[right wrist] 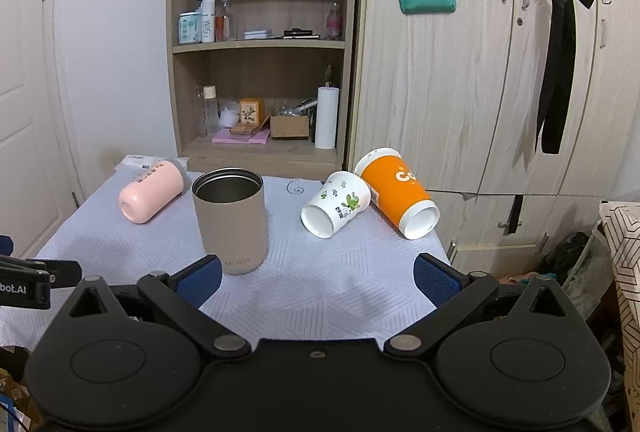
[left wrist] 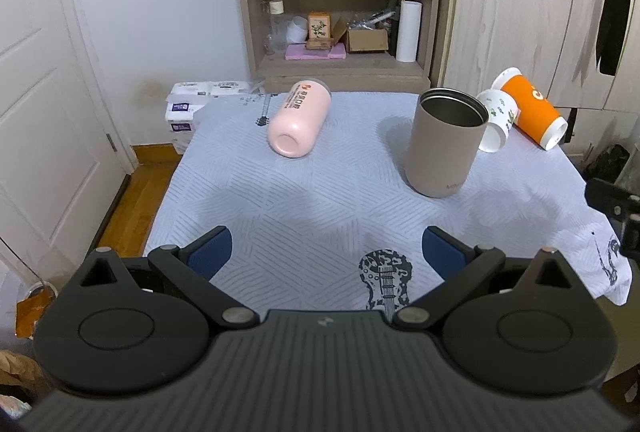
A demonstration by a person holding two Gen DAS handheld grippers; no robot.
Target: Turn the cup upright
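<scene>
Both my claws spread wide, holding nothing: left claw (left wrist: 327, 252), right claw (right wrist: 318, 280). Beige steel tumbler (right wrist: 230, 220) stands upright just ahead-left of right claw. Pink bottle-shaped cup (left wrist: 298, 118) lies on its side ahead of left claw. White floral paper cup (right wrist: 336, 202) and orange paper cup (right wrist: 394, 192), both toppled and touching, lie ahead-right on the quilted grey surface (right wrist: 320, 284).

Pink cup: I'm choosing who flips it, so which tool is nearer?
Left. The left tool faces the pink cup almost directly; from the right tool it lies far left.
</scene>
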